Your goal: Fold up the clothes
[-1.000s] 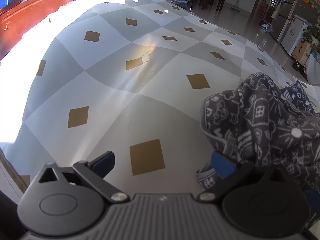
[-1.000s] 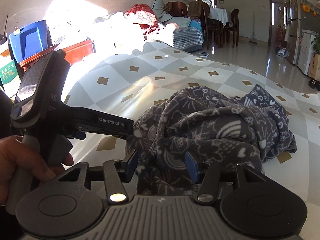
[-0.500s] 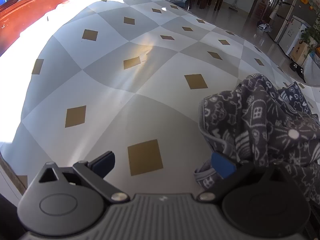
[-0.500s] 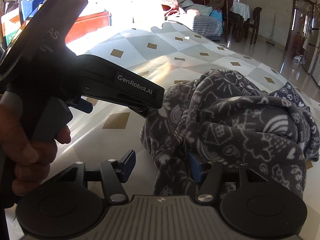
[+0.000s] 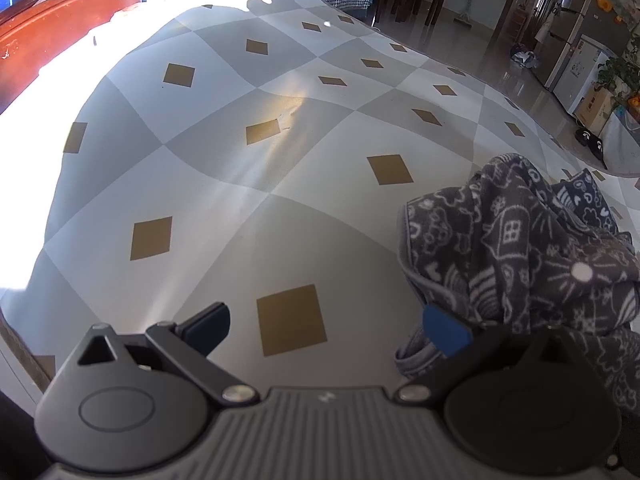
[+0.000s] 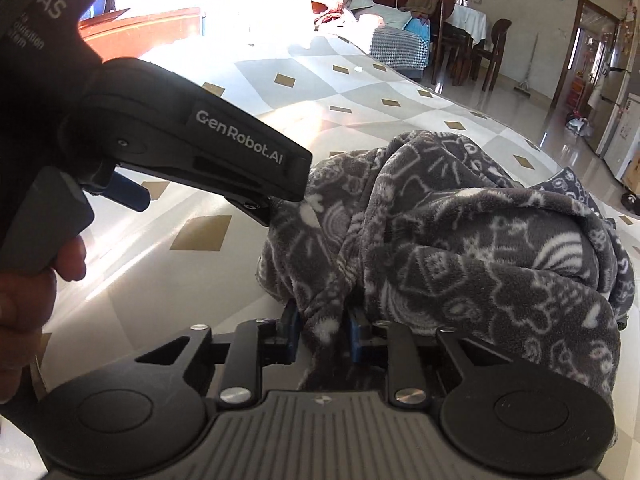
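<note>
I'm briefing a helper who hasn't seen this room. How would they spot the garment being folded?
Look for the big surface covered in a grey-and-white checked cloth with tan diamonds. On it lies one crumpled fleece garment, the only clothing there: dark grey with white doodle drawings, a fold pinched by the right hand-held gripper.

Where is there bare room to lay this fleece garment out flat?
Bare checkered cloth runs from the left gripper toward the red wooden edge. Crowded on the right, where the bunched grey fleece garment lies.

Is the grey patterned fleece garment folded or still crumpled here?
Crumpled. The grey fleece garment sits in a bunched heap on the checked cover, with no flat panels or straight fold edges visible.
</note>
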### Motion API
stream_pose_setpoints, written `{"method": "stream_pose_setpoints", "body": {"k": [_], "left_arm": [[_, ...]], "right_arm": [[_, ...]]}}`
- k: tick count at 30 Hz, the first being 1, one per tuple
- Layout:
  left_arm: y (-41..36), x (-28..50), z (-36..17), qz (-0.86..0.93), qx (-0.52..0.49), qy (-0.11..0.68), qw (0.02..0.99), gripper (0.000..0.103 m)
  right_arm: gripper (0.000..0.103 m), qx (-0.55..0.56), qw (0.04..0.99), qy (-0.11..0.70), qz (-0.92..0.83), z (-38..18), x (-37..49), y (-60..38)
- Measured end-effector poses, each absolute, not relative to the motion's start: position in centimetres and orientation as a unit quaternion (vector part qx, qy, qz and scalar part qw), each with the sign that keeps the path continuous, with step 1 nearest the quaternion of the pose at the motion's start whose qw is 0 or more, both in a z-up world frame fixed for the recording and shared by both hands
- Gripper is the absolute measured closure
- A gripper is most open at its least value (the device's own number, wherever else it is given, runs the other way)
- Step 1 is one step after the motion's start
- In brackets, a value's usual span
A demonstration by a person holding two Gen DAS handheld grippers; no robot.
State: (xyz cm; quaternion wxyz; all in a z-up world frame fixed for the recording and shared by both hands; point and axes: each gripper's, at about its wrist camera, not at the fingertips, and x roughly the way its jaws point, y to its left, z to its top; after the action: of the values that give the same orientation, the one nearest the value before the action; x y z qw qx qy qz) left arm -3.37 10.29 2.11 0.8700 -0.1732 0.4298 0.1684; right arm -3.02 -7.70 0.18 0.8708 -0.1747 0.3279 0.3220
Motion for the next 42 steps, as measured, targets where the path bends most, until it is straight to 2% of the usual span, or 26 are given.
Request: {"method": "stream_pose_setpoints", "body": {"k": [5, 14, 20, 25, 28, 33, 37, 42], "left_arm": [[11.4, -3.8, 2.9, 0.194, -0.183, 0.407, 0.874, 0.0], [9.5, -3.9, 2.6, 0.149, -0.151, 0.417, 0.884, 0.0], [7.6, -4.3, 2.3, 0.123, -0.128, 0.426, 0.887, 0.0], [6.5, -4.6, 2.3, 0.111, -0.114, 0.429, 0.889, 0.0], [5.8, -4.7, 2.3, 0.1, -0.105, 0.431, 0.891, 0.0], [5.0, -5.1, 2.5, 0.088, -0.105, 0.434, 0.89, 0.0], [4.1, -5.4, 3.0, 0.08, -0.097, 0.43, 0.894, 0.0], [3.1, -5.2, 3.7, 0.064, -0.103, 0.429, 0.895, 0.0]], "right_arm": [[0.092, -0.128, 0.899, 0.291, 0.302, 3.3, -3.0, -9.7], [0.092, -0.03, 0.943, 0.228, 0.241, 9.3, -2.0, -15.7], [0.092, 0.035, 0.969, 0.192, 0.154, 12.5, -1.9, -21.6], [0.092, 0.071, 0.977, 0.194, 0.05, 13.0, -1.5, -26.2], [0.084, 0.085, 0.974, 0.209, 0.011, 12.9, -1.5, -27.9], [0.059, 0.097, 0.974, 0.204, -0.028, 13.0, -2.7, -29.8], [0.053, 0.103, 0.976, 0.188, -0.03, 13.7, -3.5, -30.4], [0.053, 0.117, 0.973, 0.198, -0.022, 14.0, -3.7, -30.7]]}}
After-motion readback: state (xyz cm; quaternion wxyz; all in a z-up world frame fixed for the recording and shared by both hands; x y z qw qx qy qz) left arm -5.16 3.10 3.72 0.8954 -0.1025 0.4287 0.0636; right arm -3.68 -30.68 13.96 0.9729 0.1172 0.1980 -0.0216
